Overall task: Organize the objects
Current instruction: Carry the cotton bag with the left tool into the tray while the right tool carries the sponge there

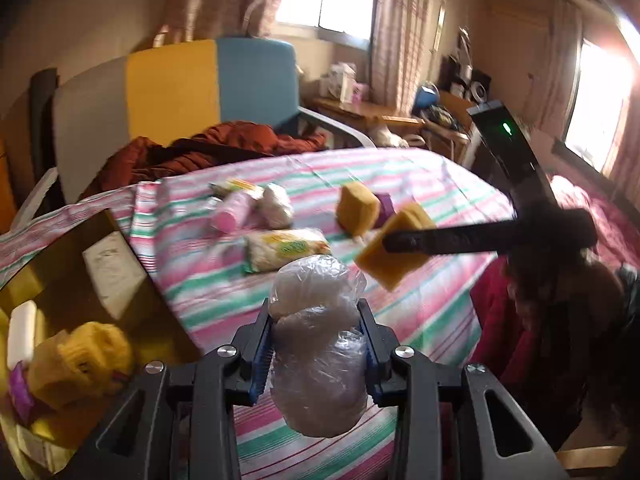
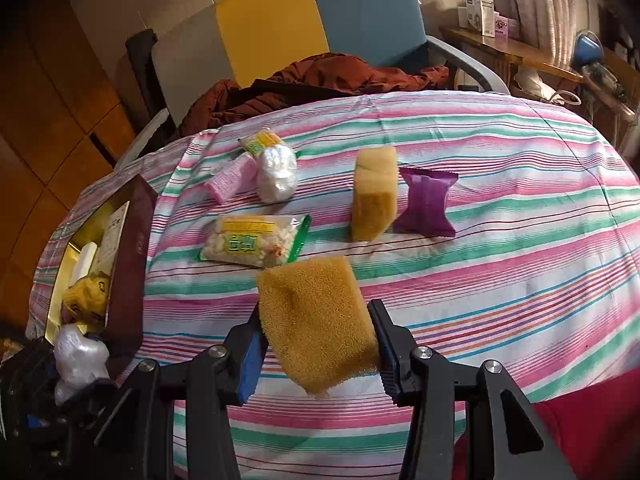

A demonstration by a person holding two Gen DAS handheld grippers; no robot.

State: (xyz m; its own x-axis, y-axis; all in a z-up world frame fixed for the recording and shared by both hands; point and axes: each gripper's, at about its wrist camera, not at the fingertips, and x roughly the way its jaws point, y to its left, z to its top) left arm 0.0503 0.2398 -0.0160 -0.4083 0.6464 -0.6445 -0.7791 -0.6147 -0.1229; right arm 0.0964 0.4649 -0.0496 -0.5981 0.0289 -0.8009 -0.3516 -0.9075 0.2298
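My left gripper is shut on a clear plastic bundle held above the striped cloth. My right gripper is shut on a yellow sponge, also lifted off the cloth; in the left wrist view that sponge hangs at mid right. On the cloth lie a second sponge standing on edge, a purple packet, a snack bag, a white plastic bundle, a pink roll and a small yellow packet. The open box at the left holds several items.
A chair with grey, yellow and blue panels stands behind the table, a rust-red jacket draped on it. A wooden desk with boxes is at the back right. A red garment shows at the lower right.
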